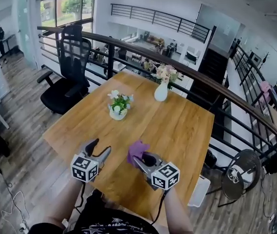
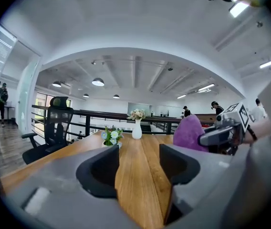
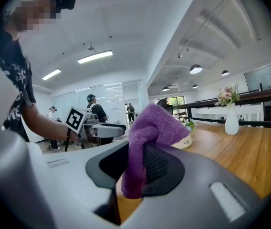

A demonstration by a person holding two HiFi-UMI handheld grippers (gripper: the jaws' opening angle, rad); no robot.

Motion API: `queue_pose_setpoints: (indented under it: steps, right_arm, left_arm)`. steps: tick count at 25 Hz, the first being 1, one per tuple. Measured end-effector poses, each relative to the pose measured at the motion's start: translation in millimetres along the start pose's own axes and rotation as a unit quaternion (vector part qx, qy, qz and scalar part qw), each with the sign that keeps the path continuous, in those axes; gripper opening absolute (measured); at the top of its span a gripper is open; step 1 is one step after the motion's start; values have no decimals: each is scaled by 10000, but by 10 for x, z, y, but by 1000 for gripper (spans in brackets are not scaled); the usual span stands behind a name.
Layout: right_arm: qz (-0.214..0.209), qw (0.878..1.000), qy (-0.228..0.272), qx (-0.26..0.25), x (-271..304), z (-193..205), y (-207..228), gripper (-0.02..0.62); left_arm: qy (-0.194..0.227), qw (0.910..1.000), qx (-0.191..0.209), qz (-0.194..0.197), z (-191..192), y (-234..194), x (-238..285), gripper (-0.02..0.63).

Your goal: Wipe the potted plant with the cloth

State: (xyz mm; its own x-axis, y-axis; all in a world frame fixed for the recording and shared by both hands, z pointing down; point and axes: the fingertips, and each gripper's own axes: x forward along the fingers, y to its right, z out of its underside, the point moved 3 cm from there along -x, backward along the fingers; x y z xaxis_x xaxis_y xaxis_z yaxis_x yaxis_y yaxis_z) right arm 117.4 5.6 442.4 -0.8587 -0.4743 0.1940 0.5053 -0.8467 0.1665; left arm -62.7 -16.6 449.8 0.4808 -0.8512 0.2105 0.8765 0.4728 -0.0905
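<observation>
The potted plant (image 1: 119,105), white flowers in a small white pot, stands on the wooden table (image 1: 177,126) left of its middle. It also shows ahead in the left gripper view (image 2: 110,136). My right gripper (image 1: 143,161) is shut on a purple cloth (image 1: 136,151) above the table's near edge. In the right gripper view the cloth (image 3: 152,128) bunches up out of the jaws and hides most of the pot (image 3: 186,141). My left gripper (image 1: 101,147) hovers beside it, open, with nothing between its fingers (image 2: 102,171).
A white vase of flowers (image 1: 161,89) stands at the table's far edge. A black office chair (image 1: 70,72) sits left of the table, a dark railing (image 1: 202,79) runs behind it, and a black stool (image 1: 238,174) stands at the right.
</observation>
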Motion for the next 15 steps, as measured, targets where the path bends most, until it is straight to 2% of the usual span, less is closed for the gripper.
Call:
queue_pose_setpoints:
  steps: [5, 9, 15]
  right_arm:
    - [-205, 9997, -106, 17, -179, 186, -220, 81]
    - [-424, 9989, -196, 12, -255, 321, -413, 82]
    - [-751, 9966, -330, -23, -287, 424, -682, 83]
  left_arm:
    - [50, 9988, -313, -365, 197, 216, -398, 200]
    - [64, 9969, -371, -691, 323, 354, -707, 98]
    - [-72, 9942, -522, -934, 510, 508, -1108, 95]
